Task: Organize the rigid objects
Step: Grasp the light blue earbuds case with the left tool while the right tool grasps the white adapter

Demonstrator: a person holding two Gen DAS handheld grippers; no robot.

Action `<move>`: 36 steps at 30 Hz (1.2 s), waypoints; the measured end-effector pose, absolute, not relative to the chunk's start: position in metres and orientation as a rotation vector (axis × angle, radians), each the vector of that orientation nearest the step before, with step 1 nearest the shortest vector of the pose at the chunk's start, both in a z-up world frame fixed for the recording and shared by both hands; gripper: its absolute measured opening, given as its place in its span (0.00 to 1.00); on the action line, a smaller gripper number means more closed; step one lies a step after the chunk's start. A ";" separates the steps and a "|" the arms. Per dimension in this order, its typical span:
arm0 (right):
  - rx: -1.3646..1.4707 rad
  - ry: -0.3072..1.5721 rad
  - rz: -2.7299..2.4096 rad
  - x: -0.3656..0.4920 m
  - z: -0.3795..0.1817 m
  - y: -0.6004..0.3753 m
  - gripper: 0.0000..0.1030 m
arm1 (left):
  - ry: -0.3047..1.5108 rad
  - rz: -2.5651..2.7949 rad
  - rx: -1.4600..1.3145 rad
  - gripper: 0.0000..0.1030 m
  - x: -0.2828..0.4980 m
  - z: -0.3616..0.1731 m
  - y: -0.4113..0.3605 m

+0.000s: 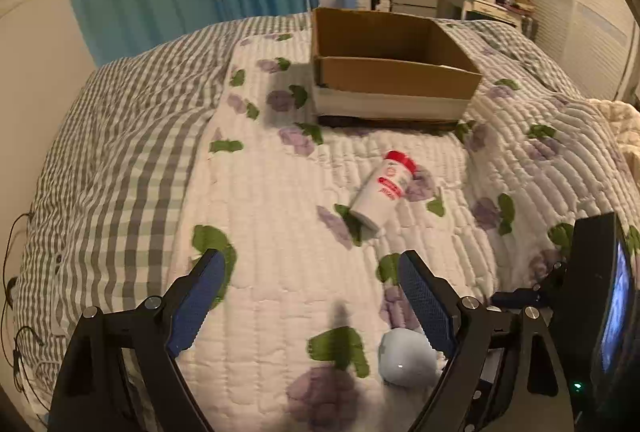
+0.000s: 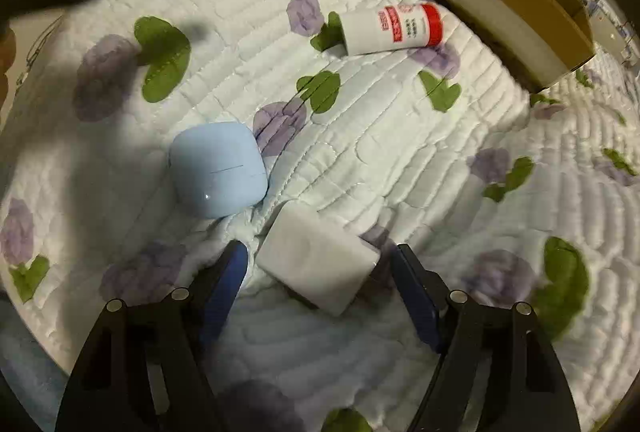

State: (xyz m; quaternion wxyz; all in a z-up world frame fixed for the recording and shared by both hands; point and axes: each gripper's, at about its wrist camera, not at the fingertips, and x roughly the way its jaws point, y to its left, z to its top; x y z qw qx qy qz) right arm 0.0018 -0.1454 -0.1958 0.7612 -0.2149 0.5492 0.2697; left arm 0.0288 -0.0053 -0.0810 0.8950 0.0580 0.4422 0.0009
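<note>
Quilted floral bedspread (image 1: 280, 192) over a bed, bearing all items. Open cardboard box (image 1: 394, 78) at the far side, upright. White bottle with red cap (image 1: 384, 190) lying on its side on the quilt, near the box but apart from it. Pale blue case (image 2: 218, 168) flat on the quilt, just beside a white block (image 2: 316, 258). Left gripper (image 1: 310, 296) spread wide, holding nothing. Right gripper (image 2: 318, 272) released, fingers either side of the white block, contact not discernible.

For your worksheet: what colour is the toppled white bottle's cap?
Red cap, clearest in the right wrist view.
</note>
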 end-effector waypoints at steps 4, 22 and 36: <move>-0.473 1.153 0.578 -0.003 -0.202 -0.144 0.63 | 0.923 0.009 0.121 0.87 0.028 -0.081 -0.003; -0.202 0.934 0.430 0.013 -0.089 -0.230 0.63 | 1.096 -0.257 0.364 0.62 -0.012 -0.133 -0.075; -0.159 0.950 0.461 0.016 -0.094 -0.229 0.63 | 1.120 -0.259 0.328 0.49 -0.006 -0.142 -0.075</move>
